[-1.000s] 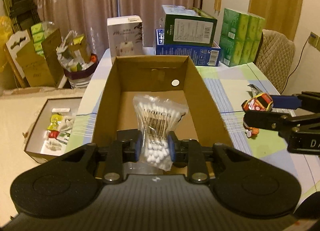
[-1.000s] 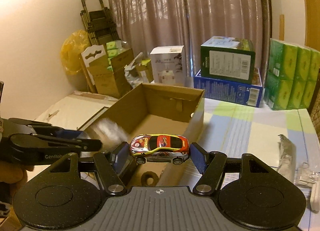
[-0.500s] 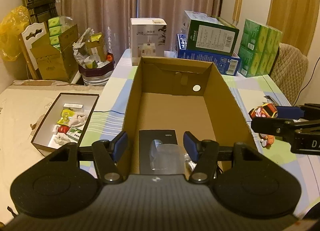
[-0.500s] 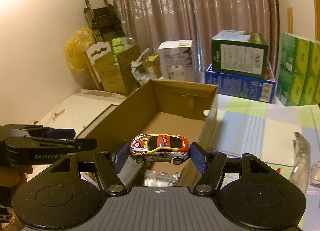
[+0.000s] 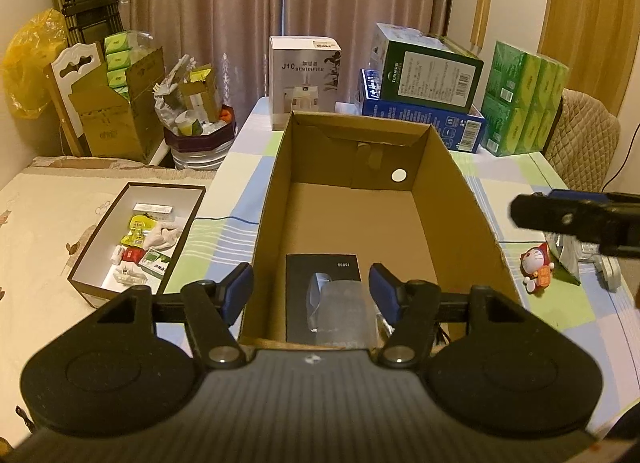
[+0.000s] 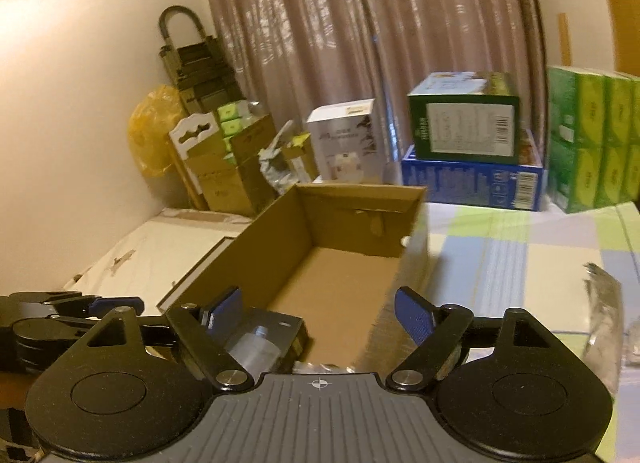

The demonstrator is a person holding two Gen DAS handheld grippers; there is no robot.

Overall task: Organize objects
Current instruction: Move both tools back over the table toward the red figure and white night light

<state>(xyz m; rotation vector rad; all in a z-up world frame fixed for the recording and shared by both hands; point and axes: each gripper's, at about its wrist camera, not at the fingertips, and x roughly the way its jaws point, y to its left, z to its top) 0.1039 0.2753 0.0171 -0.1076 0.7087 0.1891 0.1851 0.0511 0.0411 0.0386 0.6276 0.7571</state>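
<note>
Table (image 5: 516, 179): checked cloth in green, blue and white; boxes line its far edge, bare cloth lies to the right of the cardboard box.
Cardboard box (image 5: 276, 199): open-topped, long side running away from the camera; most of its floor is bare, its near end is filled.
Black packet (image 5: 304, 303): flat on the box floor at the near end, small pale print too fine to read.
Clear plastic bag (image 5: 340, 303): lies on the black packet, blurred.
White carton (image 5: 304, 83): behind the box, reads "J10 HUMIDIFIER".
Shallow tray (image 5: 92, 267): left of the table on the pale surface, holding small packets.
Cat figurine (image 5: 536, 267): on the cloth right of the box, apart from it.
Left gripper (image 5: 311, 290): blue pads wide apart over the near end of the box, holding nothing.
Right gripper (image 6: 318, 313): pads wide apart above the box's near right corner, holding nothing.
</note>
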